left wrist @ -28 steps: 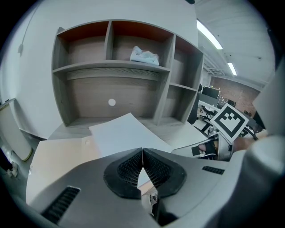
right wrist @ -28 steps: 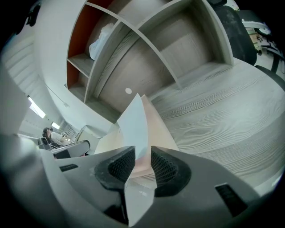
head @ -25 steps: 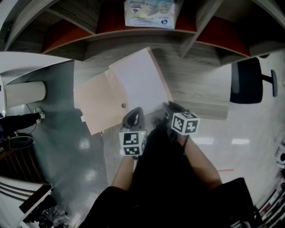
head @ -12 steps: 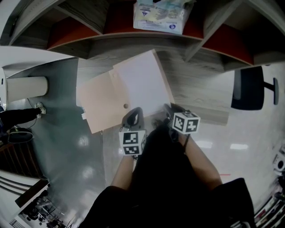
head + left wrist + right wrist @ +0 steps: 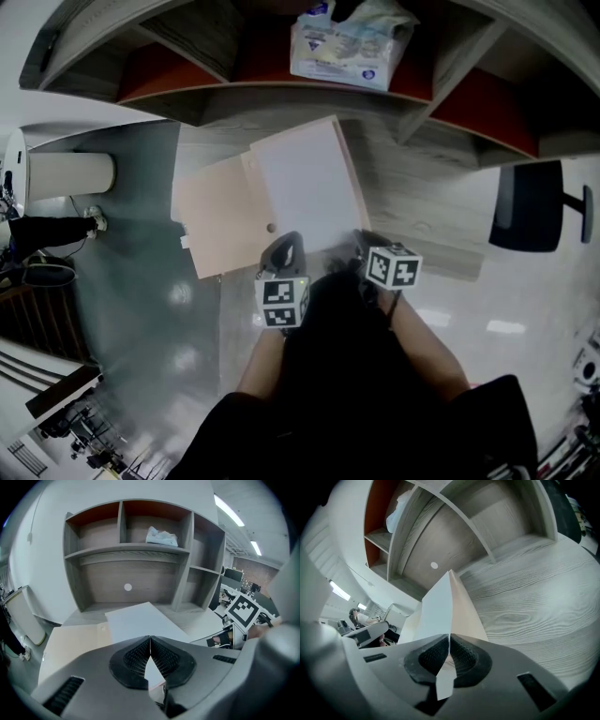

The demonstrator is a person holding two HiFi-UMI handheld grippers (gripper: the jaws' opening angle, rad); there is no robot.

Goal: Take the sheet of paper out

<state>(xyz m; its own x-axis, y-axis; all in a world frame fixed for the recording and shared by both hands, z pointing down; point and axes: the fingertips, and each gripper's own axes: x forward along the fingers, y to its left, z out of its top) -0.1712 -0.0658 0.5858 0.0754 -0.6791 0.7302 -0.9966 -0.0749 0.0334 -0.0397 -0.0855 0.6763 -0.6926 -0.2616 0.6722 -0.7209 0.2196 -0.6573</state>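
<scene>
Sheet [image 5: 305,183] lower in view, wooden desk [image 5: 422,197]

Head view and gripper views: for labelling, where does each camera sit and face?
Head view: on the head, steeply down onto the sheet; left gripper, right gripper, forearms show.
Left gripper view: on that gripper, facing the shelf unit; its jaws, shut on the sheet.
Right gripper view: tilted, along the sheet's edge; its jaws, shut on it.
All share the sheet.
</scene>
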